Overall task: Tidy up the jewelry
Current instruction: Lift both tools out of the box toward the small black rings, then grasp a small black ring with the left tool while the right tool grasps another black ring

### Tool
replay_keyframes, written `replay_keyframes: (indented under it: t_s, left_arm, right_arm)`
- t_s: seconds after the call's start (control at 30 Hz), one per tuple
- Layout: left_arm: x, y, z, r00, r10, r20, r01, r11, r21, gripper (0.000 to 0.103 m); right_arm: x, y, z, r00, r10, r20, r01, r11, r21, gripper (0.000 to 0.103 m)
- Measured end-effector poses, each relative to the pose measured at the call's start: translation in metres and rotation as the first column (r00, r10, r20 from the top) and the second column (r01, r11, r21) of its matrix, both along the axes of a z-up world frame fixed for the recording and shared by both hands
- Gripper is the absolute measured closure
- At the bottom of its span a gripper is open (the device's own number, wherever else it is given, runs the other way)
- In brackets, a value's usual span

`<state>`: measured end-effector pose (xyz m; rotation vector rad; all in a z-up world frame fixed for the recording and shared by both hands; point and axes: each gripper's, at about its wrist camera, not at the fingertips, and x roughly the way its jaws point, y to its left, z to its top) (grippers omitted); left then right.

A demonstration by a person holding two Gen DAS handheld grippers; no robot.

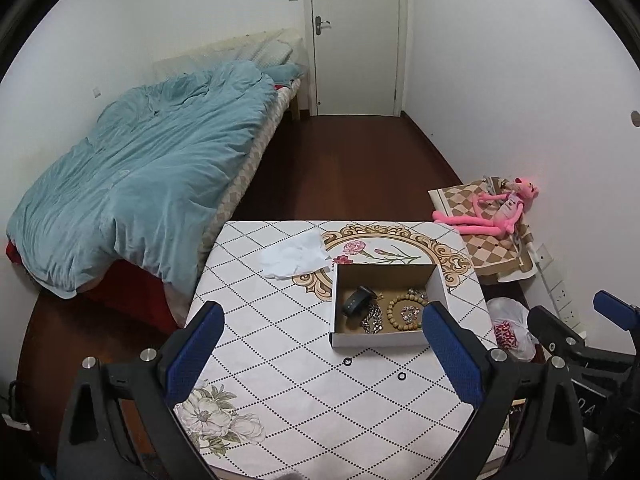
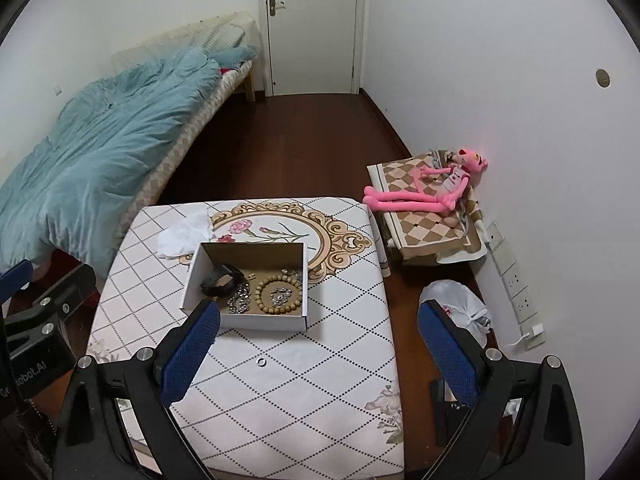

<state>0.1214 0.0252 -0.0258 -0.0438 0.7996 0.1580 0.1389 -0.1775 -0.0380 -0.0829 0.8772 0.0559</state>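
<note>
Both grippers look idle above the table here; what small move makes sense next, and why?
Probably lower the open left gripper onto the nearer small ring. Two rings lie loose on the tablecloth, the other ring too, while the box already holds the watch, chain and bead bracelet.

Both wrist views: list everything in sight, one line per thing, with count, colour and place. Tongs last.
table: one, white cloth with diamond lines and flowers, centre
cardboard box: one, white outside, brown inside, open, on the table
watch: one, black, box's left part
chain: one, silver, in box beside the watch
bead bracelet: one, tan, box's right part
rings: two, small, dark, on the table before the box
tissue: one, white, crumpled, table's far left
bed: one, teal duvet, left
door: one, white, far wall
plush toy: one, pink, on checkered mat, right
plastic bag: one, white, floor right
left tongs: open, blue pads
right tongs: open, blue pads
</note>
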Motion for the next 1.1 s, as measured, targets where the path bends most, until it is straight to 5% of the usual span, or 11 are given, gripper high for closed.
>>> replay_keyframes:
  t_s: [0.3, 0.5, 0.9, 1.1]
  left_arm:
    - [-0.006, 0.006, 0.001, 1.000, 0.023, -0.001, -0.023, 1.000, -0.008, 0.002]
    - [0.002, 0.015, -0.027, 0.997, 0.072, -0.037, -0.072, 0.997, -0.011, 0.002]
    - [0.044, 0.033, -0.159, 0.935, 0.109, -0.339, -0.102, 0.994, 0.039, 0.002]
    - [0.058, 0.040, -0.202, 0.897, 0.097, -0.431, -0.091, 0.995, 0.036, 0.002]
  right_arm:
    - [-0.008, 0.001, 0.004, 1.000, 0.002, 0.001, -0.002, 1.000, 0.018, 0.003]
    - [0.001, 0.007, -0.017, 0.998, 0.009, -0.054, -0.009, 1.000, 0.010, 0.003]
    - [0.036, 0.024, -0.173, 0.943, 0.044, -0.329, -0.033, 0.999, 0.038, 0.003]
    - [0.046, 0.037, -0.226, 0.920, 0.053, -0.387, -0.035, 0.998, 0.053, 0.021]
